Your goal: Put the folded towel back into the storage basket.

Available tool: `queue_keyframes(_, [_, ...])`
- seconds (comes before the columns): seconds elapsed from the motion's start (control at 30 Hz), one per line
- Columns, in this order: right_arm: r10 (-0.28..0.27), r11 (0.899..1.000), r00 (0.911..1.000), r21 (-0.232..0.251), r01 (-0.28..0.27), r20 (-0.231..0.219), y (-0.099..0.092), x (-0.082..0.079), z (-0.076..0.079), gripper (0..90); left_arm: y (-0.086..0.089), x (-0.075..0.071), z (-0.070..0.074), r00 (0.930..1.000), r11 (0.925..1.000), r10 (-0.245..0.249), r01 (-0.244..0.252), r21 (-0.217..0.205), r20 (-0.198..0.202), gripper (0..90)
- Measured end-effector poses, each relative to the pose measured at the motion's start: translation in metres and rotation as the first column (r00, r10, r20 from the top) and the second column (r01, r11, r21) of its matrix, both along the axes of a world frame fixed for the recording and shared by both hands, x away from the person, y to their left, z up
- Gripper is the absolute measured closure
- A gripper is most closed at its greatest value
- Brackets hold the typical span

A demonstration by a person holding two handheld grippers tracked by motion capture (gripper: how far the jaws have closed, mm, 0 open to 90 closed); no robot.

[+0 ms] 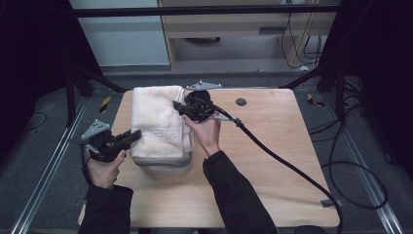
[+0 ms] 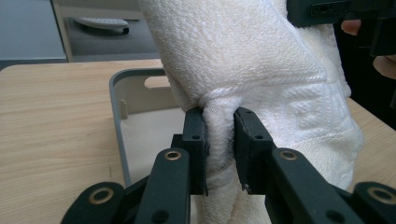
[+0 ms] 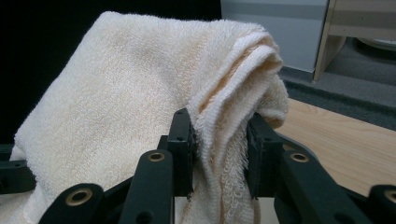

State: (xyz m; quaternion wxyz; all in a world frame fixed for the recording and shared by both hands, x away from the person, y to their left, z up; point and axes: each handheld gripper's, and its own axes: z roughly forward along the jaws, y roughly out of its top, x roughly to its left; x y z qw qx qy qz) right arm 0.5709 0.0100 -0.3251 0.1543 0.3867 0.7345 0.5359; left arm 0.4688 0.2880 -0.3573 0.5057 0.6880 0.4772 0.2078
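A folded cream towel (image 1: 157,119) hangs stretched between my two grippers above a grey bin (image 1: 165,165) on the wooden table. My left gripper (image 1: 132,135) is shut on the towel's near-left edge; in the left gripper view the pads pinch a bunched fold of towel (image 2: 219,140), with the grey bin (image 2: 116,121) below and behind it. My right gripper (image 1: 178,105) is shut on the towel's right edge farther back; in the right gripper view several folded layers of towel (image 3: 219,140) sit squeezed between its jaws. The towel hides most of the bin.
The wooden table (image 1: 272,161) stretches bare to the right and front of the bin. A round dark hole (image 1: 240,102) sits near the far edge. A thick black cable (image 1: 282,161) trails from the right gripper across the table to the right.
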Motion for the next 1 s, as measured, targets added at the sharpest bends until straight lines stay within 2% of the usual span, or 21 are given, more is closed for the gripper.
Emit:
queue_keyframes(0.43, [-0.012, 0.999, 0.9993, -0.033, 0.011, -0.034, 0.012, 0.012, -0.028, 67.3, 0.006, 0.015, -0.022, 0.9981, 0.9990, 0.026, -0.024, 0.036, -0.057, 75.1])
queue_keyframes(0.8, [-0.020, 0.998, 0.9985, -0.063, 0.017, -0.052, 0.017, 0.019, -0.047, 67.0, 0.005, 0.022, -0.036, 0.9956, 0.9971, 0.044, -0.039, 0.065, -0.082, 75.0])
queue_keyframes(1.0, [-0.026, 0.997, 0.9968, -0.071, 0.020, -0.076, 0.017, 0.024, -0.057, 66.8, 0.002, 0.025, -0.044, 0.9942, 0.9955, 0.049, -0.041, 0.085, -0.095, 74.9])
